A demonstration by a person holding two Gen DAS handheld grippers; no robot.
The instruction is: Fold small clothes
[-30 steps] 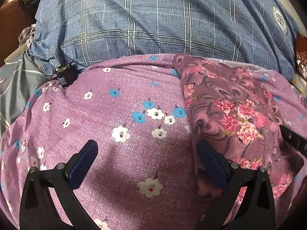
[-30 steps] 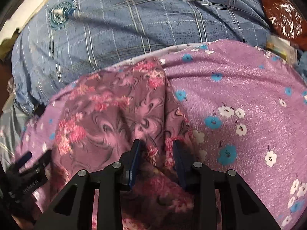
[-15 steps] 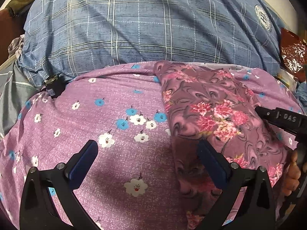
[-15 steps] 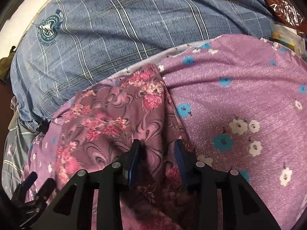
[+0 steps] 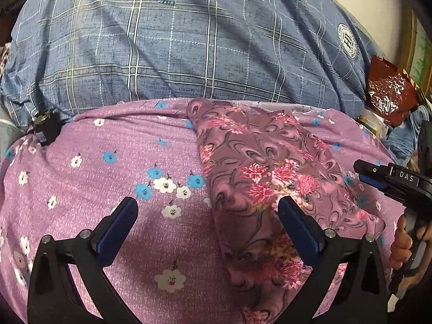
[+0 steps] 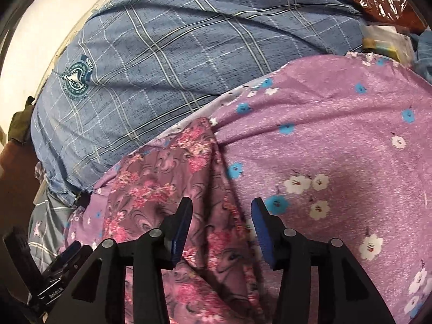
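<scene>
A small mauve garment (image 5: 270, 172) with pink flowers and dark swirls lies folded into a long strip on a purple flowered sheet (image 5: 113, 178). It also shows in the right wrist view (image 6: 162, 189). My left gripper (image 5: 208, 210) is wide open above the sheet, its right finger over the garment's left part. My right gripper (image 6: 221, 216) is open and holds nothing, with its fingers over the garment's right edge. The right gripper also shows in the left wrist view (image 5: 388, 178), at the garment's right side.
A blue plaid pillow (image 5: 189, 48) lies behind the sheet. A red foil packet (image 5: 386, 91) and small boxes sit at the back right. A small black object (image 5: 46, 129) lies at the sheet's left back edge. Grey striped cloth (image 6: 46, 221) lies left.
My right gripper has opened wider and let go of the garment, then drawn back. Both grippers have pulled back and up, so more of the pillow shows. The garment lies still.
</scene>
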